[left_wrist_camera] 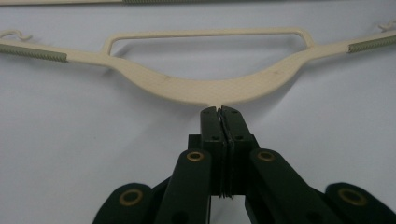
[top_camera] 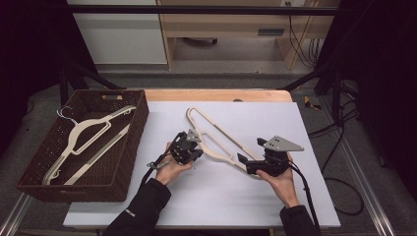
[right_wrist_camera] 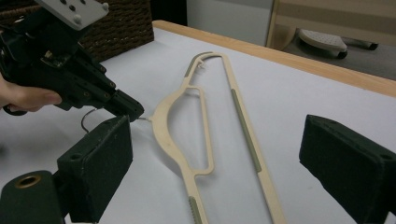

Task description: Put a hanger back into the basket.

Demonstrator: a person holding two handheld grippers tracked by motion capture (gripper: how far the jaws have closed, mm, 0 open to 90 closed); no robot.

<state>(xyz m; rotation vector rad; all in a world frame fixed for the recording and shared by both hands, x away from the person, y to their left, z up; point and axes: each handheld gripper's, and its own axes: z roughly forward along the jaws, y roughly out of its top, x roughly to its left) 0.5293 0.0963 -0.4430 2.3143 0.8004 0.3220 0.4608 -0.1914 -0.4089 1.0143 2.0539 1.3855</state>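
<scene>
A cream hanger (top_camera: 216,140) lies flat on the white desk (top_camera: 295,123), running diagonally between the two hands, well apart from the brown basket (top_camera: 29,169) that holds two more hangers (top_camera: 86,140). The left gripper (left_wrist_camera: 218,110) has its jaws pressed together at the hanger's neck, apparently pinching the thin metal hook, though the wire itself is hard to make out. The right gripper (right_wrist_camera: 215,154) is spread wide over the hanger's near end without touching it.
</scene>
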